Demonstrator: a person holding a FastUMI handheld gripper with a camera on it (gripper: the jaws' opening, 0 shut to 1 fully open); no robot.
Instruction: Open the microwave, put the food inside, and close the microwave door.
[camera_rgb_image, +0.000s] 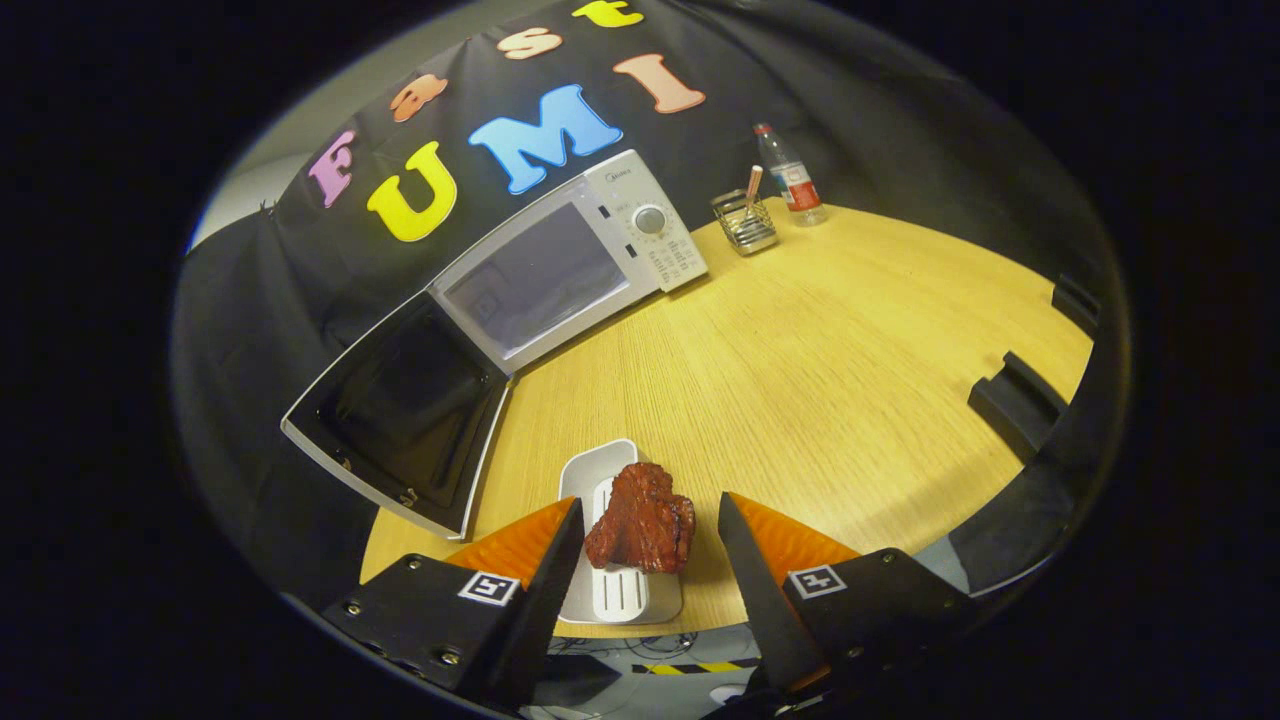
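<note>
Gripper (650, 515) nearest cam, fingers spread wide, nothing pinched. Between the two fingers sits the food (642, 520), a dark red-brown chunk of meat w/ a glossy, lumpy surface. Left finger looks just beside it, maybe brushing its edge; right finger stands apart w/ bare wood showing in the gap. Can't tell if either finger truly touches.

Meat rests on a white tray (612, 478) (ribbed slots visible at its near end), which lies at the near edge of the table (820, 350). Tray runs lengthwise away from the cam; its far end pokes out beyond the meat, its near end reaches the table edge between the fingers.

Table is round-ish, light wood grain. Beyond the tray, toward the far-left edge, stands the microwave (575, 255), white, w/ dial and button panel on its right side. Its door (400, 410) is swung fully open, hanging out past the left table edge, dark inner face toward the cam. Cavity looks pale and dim, contents unclear.

Further back, near the far edge, right of the microwave: a wire basket (745, 222) w/ a stick-like item upright in it, and just beside that a clear plastic bottle (790, 178) w/ red cap and label. Two dark brackets (1015, 398) at the right table edge.
</note>
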